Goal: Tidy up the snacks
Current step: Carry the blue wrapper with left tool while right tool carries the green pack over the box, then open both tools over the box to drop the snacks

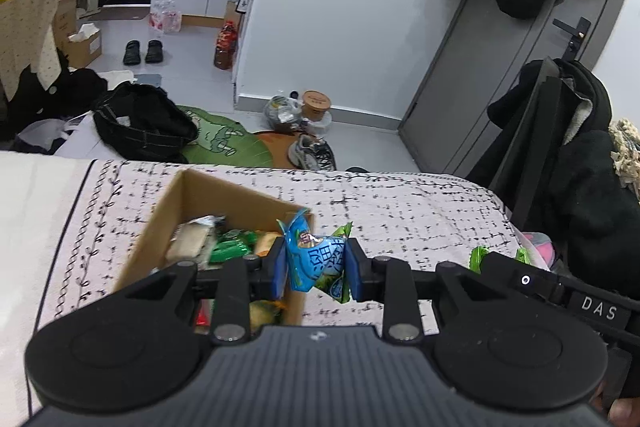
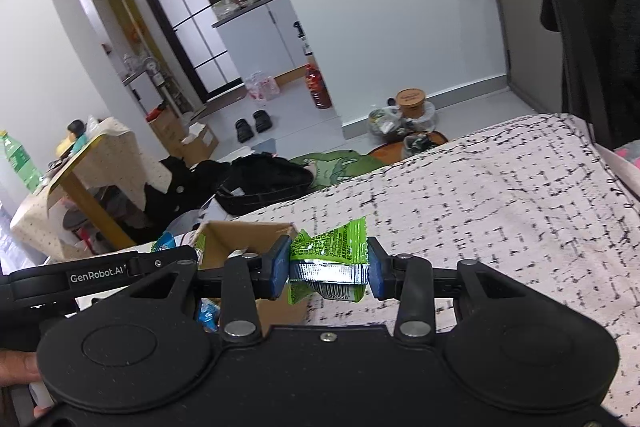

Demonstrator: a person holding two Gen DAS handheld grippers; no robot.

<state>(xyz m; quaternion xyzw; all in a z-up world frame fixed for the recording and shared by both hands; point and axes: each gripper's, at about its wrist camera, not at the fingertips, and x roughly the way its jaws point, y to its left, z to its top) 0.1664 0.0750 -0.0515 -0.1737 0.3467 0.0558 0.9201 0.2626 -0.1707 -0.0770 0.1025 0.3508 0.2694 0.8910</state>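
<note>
My left gripper (image 1: 316,263) is shut on a blue snack packet (image 1: 316,253), held just above the right wall of a brown cardboard box (image 1: 208,193) that stands on the patterned bedspread. The box holds several snacks, among them green packets (image 1: 230,247) and a beige one. In the right wrist view my right gripper (image 2: 329,269) is shut on a green snack packet (image 2: 332,247) with a silver seam and barcode, hanging over the bedspread just right of the same box (image 2: 244,231). The other gripper's body shows at each view's edge.
The pink-white bedspread (image 1: 400,203) stretches to the right of the box. Beyond the bed edge lie a black bag (image 1: 140,119), a green mat, sneakers (image 1: 312,151) and jars on the floor. A dark coat on a chair (image 1: 568,147) stands at the right.
</note>
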